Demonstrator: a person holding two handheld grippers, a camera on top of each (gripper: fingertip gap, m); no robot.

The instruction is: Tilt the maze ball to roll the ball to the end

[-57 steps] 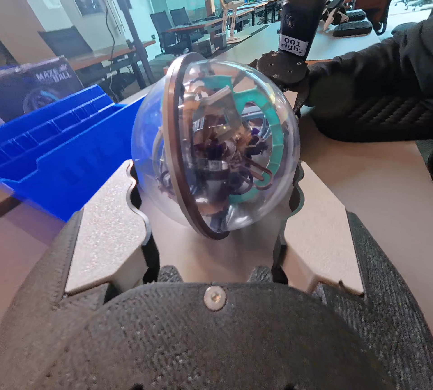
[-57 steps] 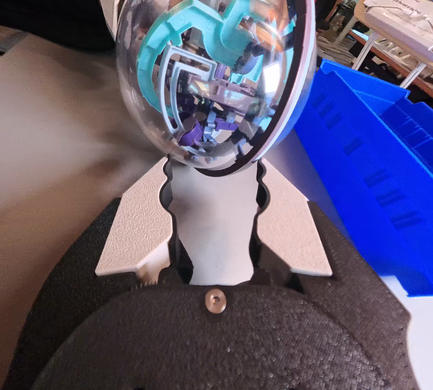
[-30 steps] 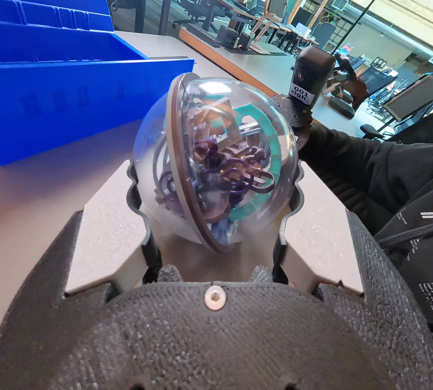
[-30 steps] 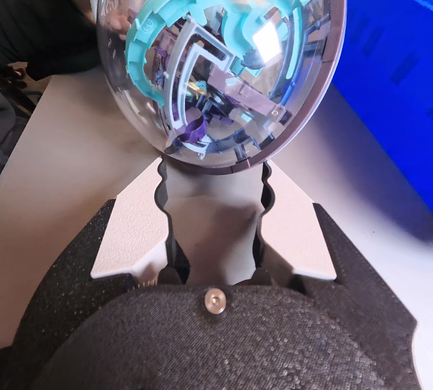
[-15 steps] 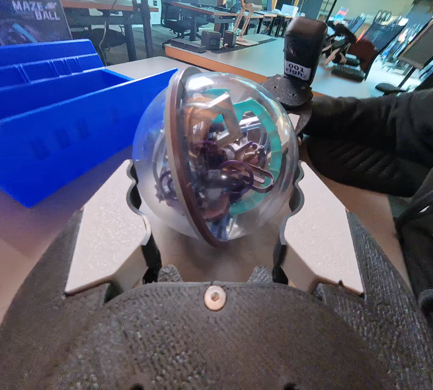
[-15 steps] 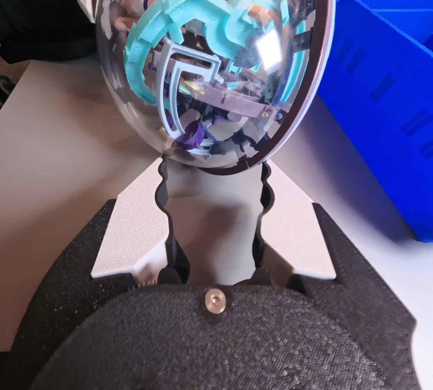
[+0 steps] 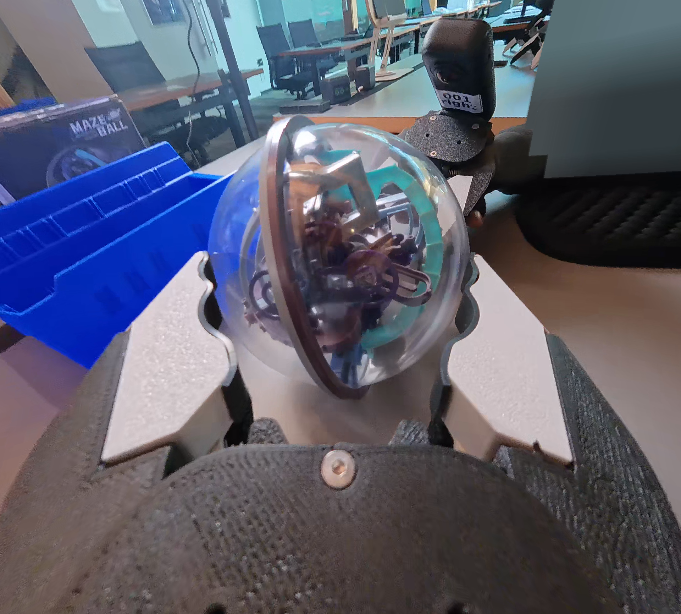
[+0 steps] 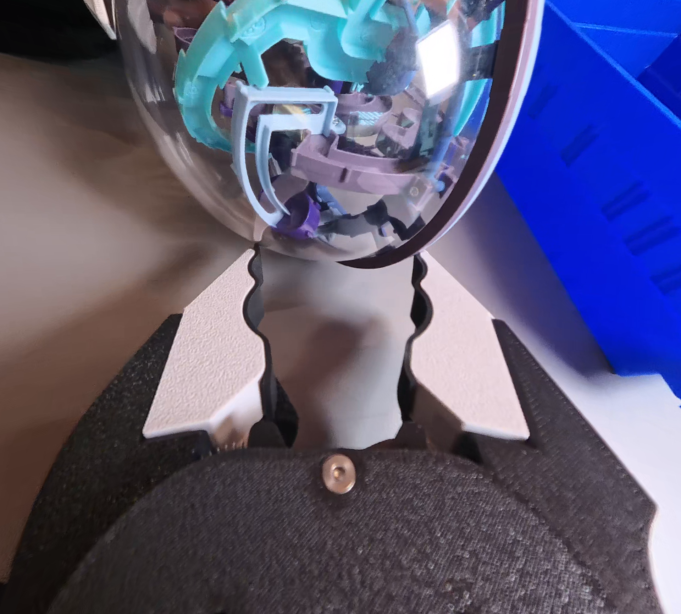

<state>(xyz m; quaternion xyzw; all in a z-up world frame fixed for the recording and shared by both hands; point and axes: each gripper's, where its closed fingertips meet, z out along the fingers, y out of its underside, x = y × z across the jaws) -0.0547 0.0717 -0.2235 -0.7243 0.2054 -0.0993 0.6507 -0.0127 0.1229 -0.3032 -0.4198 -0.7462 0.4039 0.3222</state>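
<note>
Maze ball (image 7: pixel 339 257) between left gripper (image 7: pixel 337 286) fingers

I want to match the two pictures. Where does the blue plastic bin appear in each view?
Left wrist view: the blue plastic bin is at the left edge, at mid height, left of the maze ball.
Right wrist view: the bin fills the right side, right of the ball.
Shared landmark: the dark seam ring around the clear ball, on the side that faces the bin.

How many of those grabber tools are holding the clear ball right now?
2. The left gripper cradles the maze ball between its fingers from the near side; the right gripper presses its fingertips against the opposite side.
</note>
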